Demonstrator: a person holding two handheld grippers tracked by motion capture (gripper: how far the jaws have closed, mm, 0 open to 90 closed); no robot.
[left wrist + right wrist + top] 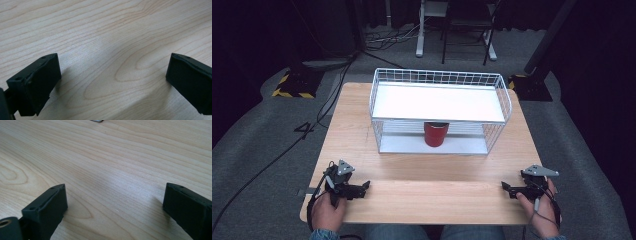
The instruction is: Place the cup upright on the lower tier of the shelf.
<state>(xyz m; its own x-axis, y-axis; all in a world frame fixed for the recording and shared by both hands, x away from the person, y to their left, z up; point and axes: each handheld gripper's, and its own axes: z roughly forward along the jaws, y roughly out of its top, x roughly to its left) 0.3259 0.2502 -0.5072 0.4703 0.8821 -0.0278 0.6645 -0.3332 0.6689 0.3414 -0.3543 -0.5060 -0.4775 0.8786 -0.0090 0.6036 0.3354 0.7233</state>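
A red cup [435, 133] stands on the lower level of a white wire rack [439, 80], under its white shelf, at the middle of the wooden table [427, 170]. My left gripper [368, 185] rests near the table's front left, held by a hand, its tips pointing right. In the left gripper view my left gripper [113, 72] is open, with bare wood between its jaws. Near the front right, my right gripper [503, 185] points left. In its own view my right gripper [115, 202] is open over bare wood as well.
The rack takes up the table's middle and back. Dark grey carpet surrounds the table, with cables [272, 160] trailing on the left, stand bases with yellow-black tape [294, 85] at the back left, and white desk legs [419, 30] behind.
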